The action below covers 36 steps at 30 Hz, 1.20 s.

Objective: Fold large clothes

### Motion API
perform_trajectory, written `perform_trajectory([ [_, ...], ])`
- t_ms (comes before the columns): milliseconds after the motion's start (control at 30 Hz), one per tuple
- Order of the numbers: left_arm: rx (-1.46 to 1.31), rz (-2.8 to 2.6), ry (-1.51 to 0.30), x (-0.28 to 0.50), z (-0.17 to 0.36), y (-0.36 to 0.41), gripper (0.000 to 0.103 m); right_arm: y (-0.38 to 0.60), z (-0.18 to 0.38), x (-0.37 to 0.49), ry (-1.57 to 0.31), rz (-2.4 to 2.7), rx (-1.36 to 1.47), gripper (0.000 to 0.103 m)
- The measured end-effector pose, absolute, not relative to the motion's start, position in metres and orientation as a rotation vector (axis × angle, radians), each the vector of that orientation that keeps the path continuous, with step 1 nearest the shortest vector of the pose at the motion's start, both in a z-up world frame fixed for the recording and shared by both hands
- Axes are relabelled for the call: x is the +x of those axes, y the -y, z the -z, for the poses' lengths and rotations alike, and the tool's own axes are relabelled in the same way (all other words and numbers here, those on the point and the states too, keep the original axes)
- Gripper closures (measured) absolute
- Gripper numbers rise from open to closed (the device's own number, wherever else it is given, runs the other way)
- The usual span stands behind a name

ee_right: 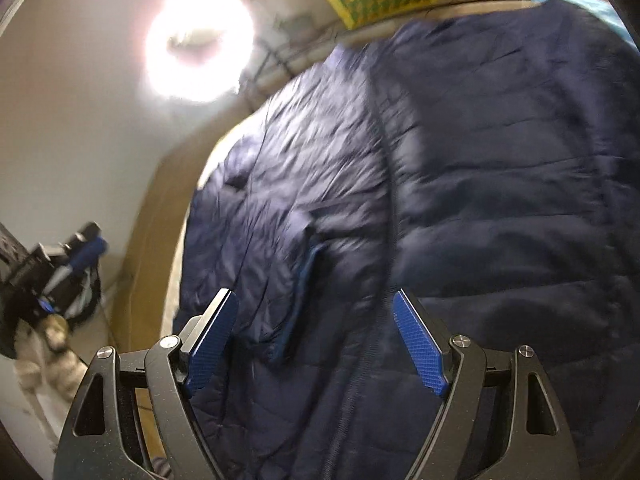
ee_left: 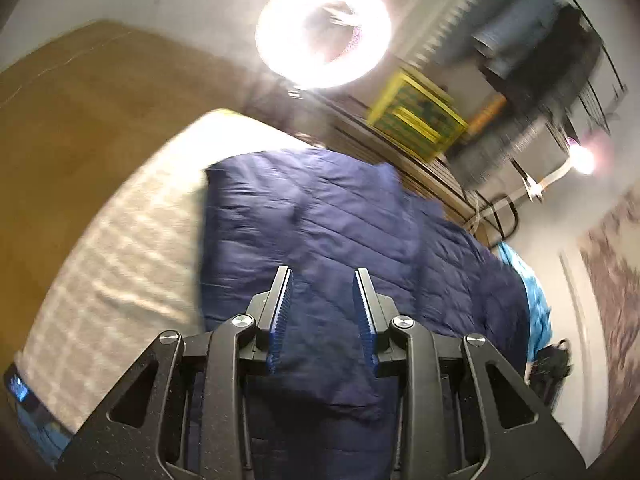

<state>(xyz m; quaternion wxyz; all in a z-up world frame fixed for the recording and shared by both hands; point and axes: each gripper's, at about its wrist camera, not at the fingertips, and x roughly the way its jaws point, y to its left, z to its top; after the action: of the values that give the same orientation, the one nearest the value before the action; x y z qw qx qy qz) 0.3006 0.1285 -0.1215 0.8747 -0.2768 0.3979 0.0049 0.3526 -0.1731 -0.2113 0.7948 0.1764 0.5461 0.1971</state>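
Observation:
A large navy quilted puffer jacket (ee_left: 340,224) lies spread on a pale checked mattress (ee_left: 120,264). It fills most of the right wrist view (ee_right: 460,184), with its zipper line and a pocket flap showing. My left gripper (ee_left: 323,280) is open and empty above the jacket's near part. My right gripper (ee_right: 316,304) is open wide and empty, close over the jacket's front. Both views are motion-blurred.
A light blue cloth (ee_left: 532,292) lies beyond the jacket's right side. A yellow-green box (ee_left: 416,116) stands by the wall behind. A bright ring lamp (ee_left: 324,32) glares above. A brown floor (ee_left: 80,112) lies left of the mattress. The other gripper (ee_right: 76,256) shows at left.

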Motion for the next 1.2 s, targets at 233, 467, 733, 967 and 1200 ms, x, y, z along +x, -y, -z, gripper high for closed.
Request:
perform_trajectory([
  [233,-0.650,-0.110,-0.804,0.283,0.131,-0.185,0.072,0.134,0.258,0.384,-1.325,-0.373,0.302,0.023],
  [467,-0.650,-0.122,-0.797,0.282,0.132,-0.193,0.072,0.136,0.238,0.411,-1.295,-0.431,0.275,0.097],
  [733,-0.582,-0.114,-0.823,0.296,0.133,-0.169,0.072,0.185,0.156,0.462,-1.025,-0.339,0.106,0.099],
  [967,-0.544,-0.112,-0.878,0.317,0.147,-0.150,0.072,0.280,0.185,0.505,-1.021,-0.108,0.132,0.099],
  [1200,-0.487,-0.093,-0.920,0.332,0.158,-0.123,0.072,0.293,0.216,0.534,-1.029,-0.060,0.156,0.099],
])
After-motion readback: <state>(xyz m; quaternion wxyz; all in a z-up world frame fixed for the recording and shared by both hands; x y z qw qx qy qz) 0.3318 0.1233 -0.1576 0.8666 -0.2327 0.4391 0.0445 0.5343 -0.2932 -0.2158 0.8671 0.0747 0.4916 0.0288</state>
